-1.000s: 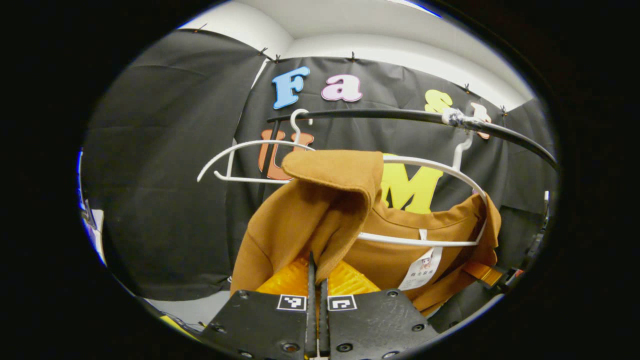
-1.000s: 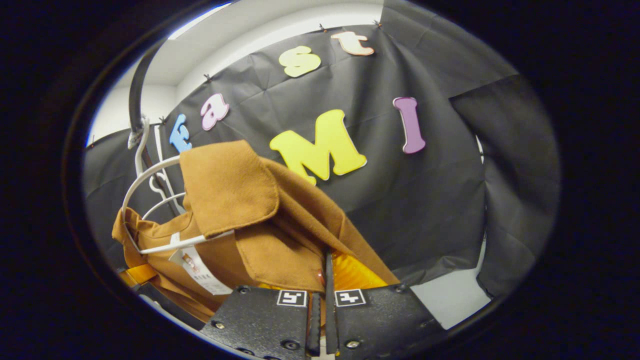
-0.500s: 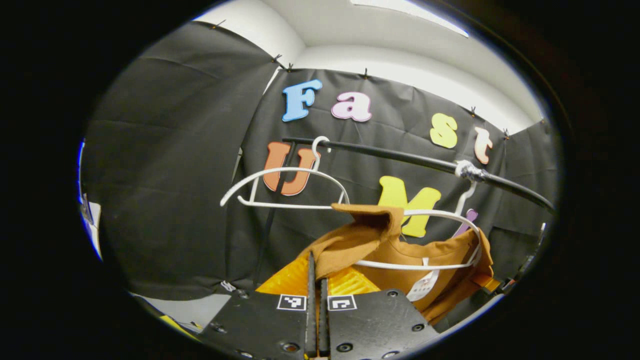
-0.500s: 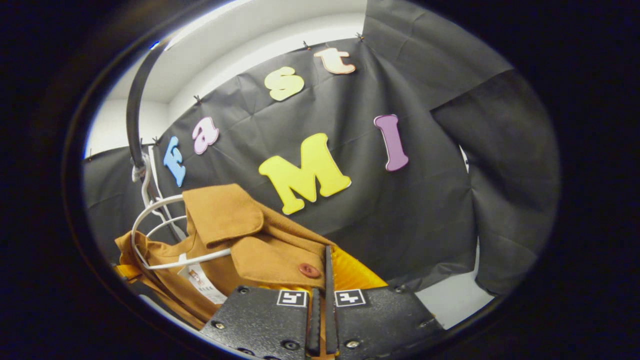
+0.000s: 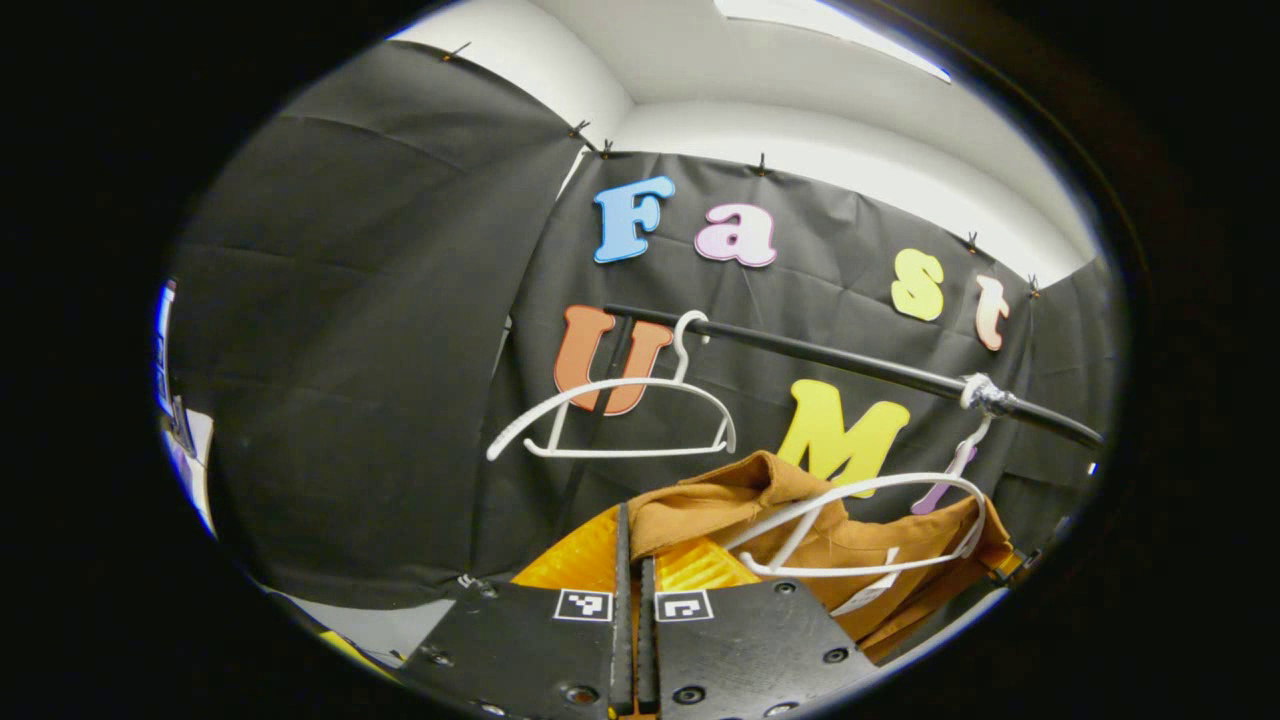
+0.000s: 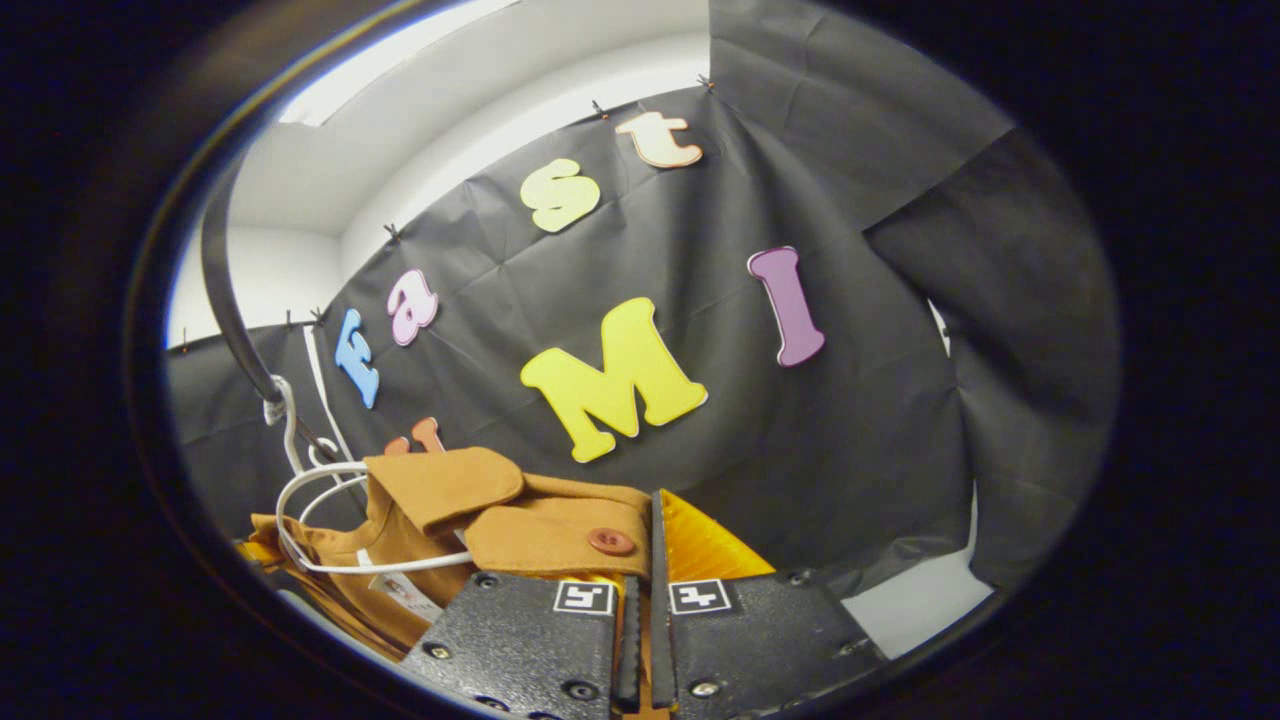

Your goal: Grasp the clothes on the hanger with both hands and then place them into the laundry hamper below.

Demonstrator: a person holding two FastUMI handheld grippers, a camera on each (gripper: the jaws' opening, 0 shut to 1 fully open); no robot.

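A brown jacket (image 5: 800,510) with a bright orange lining (image 5: 575,560) is half off its white hanger (image 5: 870,490), which hangs from a black rail (image 5: 850,365). My left gripper (image 5: 630,540) is shut on the jacket's edge near one shoulder. In the right gripper view the same jacket (image 6: 520,525), with a brown button (image 6: 610,541), rests against the white hanger (image 6: 330,475). My right gripper (image 6: 650,540) is shut on the cloth by the button. The hamper is hidden below.
A second white hanger (image 5: 610,420) hangs bare on the rail to the left of the jacket. The black rail (image 6: 225,300) curves up at the left of the right gripper view. Black cloth walls close in all round, with pale floor (image 6: 900,605) low down.
Both grippers have dropped, pulling the jacket down with them. The collar has slid lower off the hanger, and the rail and hangers now sit higher above the cloth.
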